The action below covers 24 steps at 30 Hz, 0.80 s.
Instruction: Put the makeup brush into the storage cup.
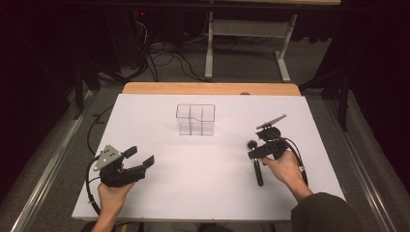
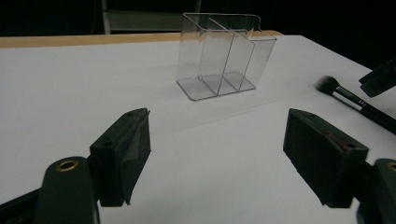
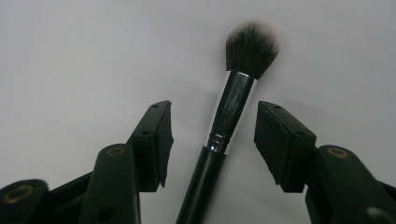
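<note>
High view shows one makeup brush (image 1: 256,166) and one clear organizer (image 1: 195,119). My right gripper (image 3: 213,135) straddles the brush, jaws apart; my left gripper (image 1: 140,157) is open over bare table (image 1: 203,188).

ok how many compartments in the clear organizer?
3. In the clear organizer, one runs along its left side; a middle one and a right one sit beside it. All look empty; the clear walls hide nothing.

Dim room, dark surroundings; the white matte desk (image 1: 203,188) catches soft overhead light with faint shadows, and the clear plastic divided organizer (image 2: 219,56) glints slightly, nearby jaws blurred
</note>
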### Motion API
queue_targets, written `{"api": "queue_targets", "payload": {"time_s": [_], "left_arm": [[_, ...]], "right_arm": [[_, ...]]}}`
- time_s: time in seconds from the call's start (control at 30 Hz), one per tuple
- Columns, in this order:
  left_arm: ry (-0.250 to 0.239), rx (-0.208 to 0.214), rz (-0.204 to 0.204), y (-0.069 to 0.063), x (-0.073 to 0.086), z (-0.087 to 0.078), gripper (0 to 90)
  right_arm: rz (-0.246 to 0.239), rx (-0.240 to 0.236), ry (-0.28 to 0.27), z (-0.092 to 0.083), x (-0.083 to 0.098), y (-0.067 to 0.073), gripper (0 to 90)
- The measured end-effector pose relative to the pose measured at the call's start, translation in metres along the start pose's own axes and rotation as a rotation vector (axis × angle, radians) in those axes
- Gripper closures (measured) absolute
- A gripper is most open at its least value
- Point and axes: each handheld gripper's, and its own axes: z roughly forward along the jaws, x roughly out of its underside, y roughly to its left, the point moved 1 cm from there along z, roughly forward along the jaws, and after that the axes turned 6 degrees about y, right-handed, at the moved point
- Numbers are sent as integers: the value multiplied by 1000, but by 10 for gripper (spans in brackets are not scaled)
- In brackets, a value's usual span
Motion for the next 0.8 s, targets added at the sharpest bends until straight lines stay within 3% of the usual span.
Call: {"api": "queue_targets", "payload": {"time_s": [0.43,0.8], "left_arm": [[0,-2,0,0,0,0,236],[-2,1,-1,0,0,0,235]], "right_arm": [[27,13,74,11,-5,-2,533],[19,26,104,18,-4,0,567]]}}
